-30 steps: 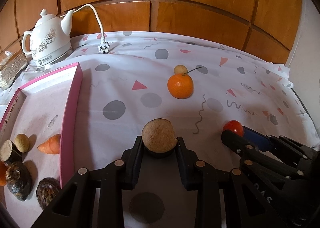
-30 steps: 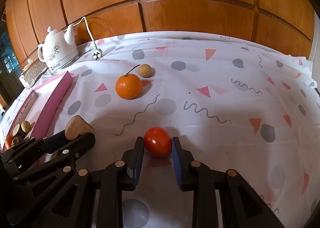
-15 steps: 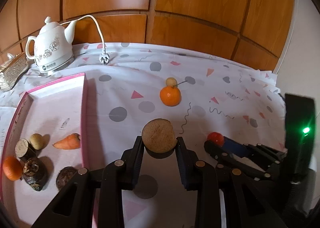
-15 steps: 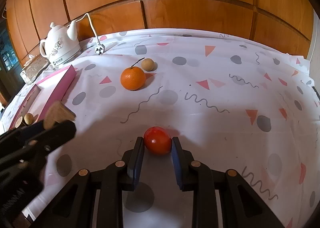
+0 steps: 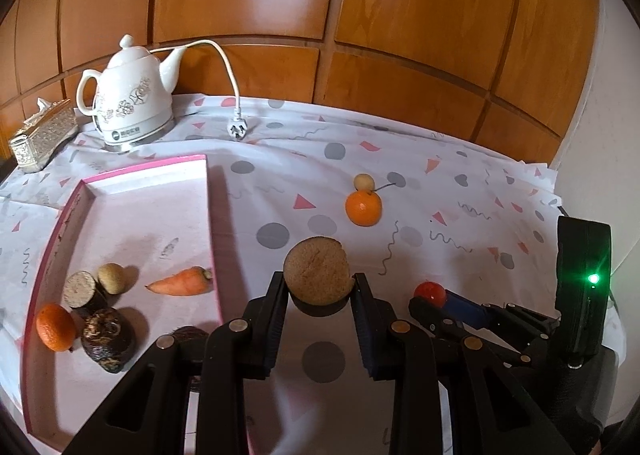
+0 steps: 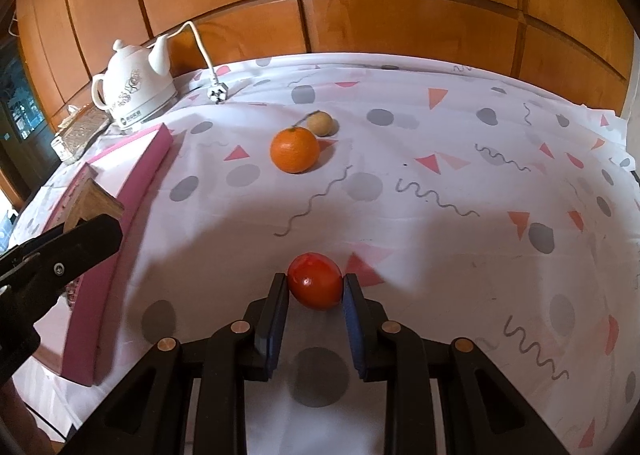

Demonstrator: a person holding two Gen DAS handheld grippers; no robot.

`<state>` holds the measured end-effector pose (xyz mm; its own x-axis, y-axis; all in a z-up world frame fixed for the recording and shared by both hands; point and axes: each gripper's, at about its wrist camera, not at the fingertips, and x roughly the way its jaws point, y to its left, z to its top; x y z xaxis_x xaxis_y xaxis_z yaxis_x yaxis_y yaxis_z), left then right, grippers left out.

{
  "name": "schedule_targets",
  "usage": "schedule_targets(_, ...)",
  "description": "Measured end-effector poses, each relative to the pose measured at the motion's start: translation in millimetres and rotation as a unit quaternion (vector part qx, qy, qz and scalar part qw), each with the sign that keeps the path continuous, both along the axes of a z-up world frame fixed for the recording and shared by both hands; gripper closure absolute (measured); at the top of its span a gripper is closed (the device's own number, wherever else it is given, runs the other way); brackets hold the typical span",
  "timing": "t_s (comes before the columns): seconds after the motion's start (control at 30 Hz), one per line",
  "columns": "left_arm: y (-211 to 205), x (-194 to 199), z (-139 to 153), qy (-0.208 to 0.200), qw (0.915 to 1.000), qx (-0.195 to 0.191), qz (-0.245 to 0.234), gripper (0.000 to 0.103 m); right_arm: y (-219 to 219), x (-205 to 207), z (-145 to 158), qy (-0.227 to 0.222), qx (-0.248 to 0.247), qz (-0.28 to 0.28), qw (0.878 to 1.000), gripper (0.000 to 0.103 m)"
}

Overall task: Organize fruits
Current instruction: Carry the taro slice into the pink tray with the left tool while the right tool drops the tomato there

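Note:
My left gripper [image 5: 318, 287] is shut on a brown round cut-faced piece [image 5: 316, 269], held above the cloth just right of the pink tray [image 5: 212, 223]. My right gripper [image 6: 315, 287] is shut on a red tomato [image 6: 315, 280], held over the cloth; it also shows in the left wrist view [image 5: 430, 293]. An orange [image 6: 295, 150] and a small tan round fruit [image 6: 321, 123] lie together on the cloth farther back. The tray holds a carrot [image 5: 180, 282], an orange [image 5: 55, 326], a tan ball [image 5: 112, 278], a cut brown piece [image 5: 79, 289] and dark lumpy items [image 5: 107, 339].
A white electric kettle [image 5: 130, 107] with a loose cord and plug [image 5: 239, 130] stands at the back left, next to a glittery tissue box [image 5: 42, 137]. Wood panelling closes the back. The left gripper's arm [image 6: 56, 255] shows at the left of the right wrist view.
Both grippers have lifted and drawn back with their loads. The left one has swung left, so more of the pink tray and its contents show now.

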<state>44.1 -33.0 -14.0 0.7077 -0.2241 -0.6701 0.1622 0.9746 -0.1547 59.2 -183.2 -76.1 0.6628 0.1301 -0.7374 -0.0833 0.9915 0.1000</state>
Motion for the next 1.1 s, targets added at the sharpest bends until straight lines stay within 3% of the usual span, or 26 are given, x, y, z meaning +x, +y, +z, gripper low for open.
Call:
schedule_targets(0.63, 52.0, 0.8, 5.8, -0.007, 0.9984, -0.004, 0.055, 0.071, 55.6, 3.0, 36.1, -0.025, 0.029, 0.085, 0.996, 0.076)
schedule_targets(1.1, 141.4, 16.2, 4.2, -0.003, 0.9888, 0.005, 0.149, 0.071, 133.2, 14.6, 53.5, -0.034, 0.036, 0.172, 0.984, 0.076)
